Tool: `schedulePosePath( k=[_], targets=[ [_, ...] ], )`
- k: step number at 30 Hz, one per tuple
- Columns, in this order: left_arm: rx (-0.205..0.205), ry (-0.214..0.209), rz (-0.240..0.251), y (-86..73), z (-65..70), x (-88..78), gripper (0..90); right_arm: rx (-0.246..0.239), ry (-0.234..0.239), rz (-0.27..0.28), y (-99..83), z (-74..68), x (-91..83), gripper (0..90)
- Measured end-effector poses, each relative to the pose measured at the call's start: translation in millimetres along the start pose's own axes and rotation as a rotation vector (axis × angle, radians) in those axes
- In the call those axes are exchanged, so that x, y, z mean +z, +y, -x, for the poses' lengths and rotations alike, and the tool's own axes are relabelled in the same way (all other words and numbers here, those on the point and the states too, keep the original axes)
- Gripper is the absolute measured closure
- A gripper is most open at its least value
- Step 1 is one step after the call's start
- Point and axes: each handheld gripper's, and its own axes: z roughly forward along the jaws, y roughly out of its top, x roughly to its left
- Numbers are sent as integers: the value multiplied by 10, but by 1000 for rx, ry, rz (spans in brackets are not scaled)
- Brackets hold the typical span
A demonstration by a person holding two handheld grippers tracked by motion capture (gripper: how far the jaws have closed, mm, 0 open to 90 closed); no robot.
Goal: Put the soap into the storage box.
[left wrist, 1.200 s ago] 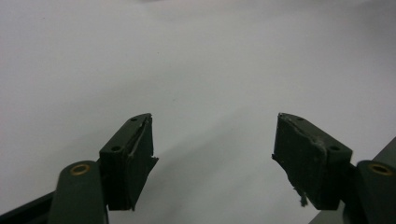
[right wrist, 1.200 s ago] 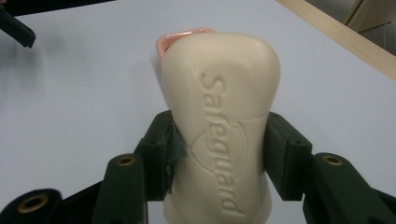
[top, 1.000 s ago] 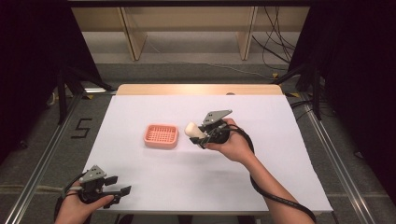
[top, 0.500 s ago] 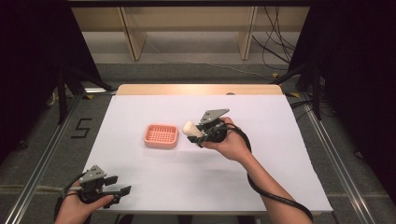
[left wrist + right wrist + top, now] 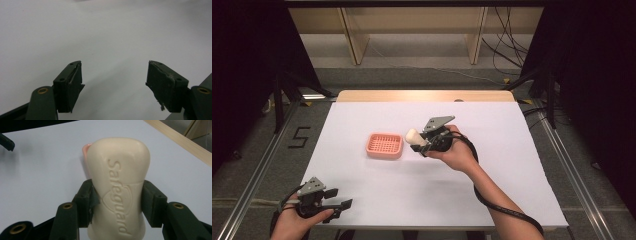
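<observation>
Soap bar in my right gripper, just right of the pink dish.

My right gripper (image 5: 117, 202) clamps a cream soap bar (image 5: 118, 185) by its sides; "Safeguard" is embossed along its face, above a shield mark. I hold it over the white table (image 5: 492, 190), just beside the pink soap dish (image 5: 384, 145). My left gripper (image 5: 113, 85) rests at the near left corner, jaws spread with nothing between them.

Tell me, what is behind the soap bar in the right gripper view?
Behind the soap a thin pink edge of the dish shows at its upper left, lying on the white table. The soap covers the rest of the dish, so its inside cannot be seen there.
</observation>
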Motion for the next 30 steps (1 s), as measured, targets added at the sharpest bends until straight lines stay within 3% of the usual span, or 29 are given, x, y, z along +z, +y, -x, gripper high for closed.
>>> schedulePosePath(
  k=[12,13,16,30],
  targets=[
    [19,2,-15,3,-13,-14,283,-8,3,5,26,-6,69,505],
    [4,1,-1,2,-3,-4,283,-3,-1,5,28,-9,73,505],
    [19,0,-16,5,-15,-14,283,-11,0,13,42,-4,89,505],
    [16,-3,-13,6,-15,-9,283,-10,5,9,66,-6,179,505]
  ],
)
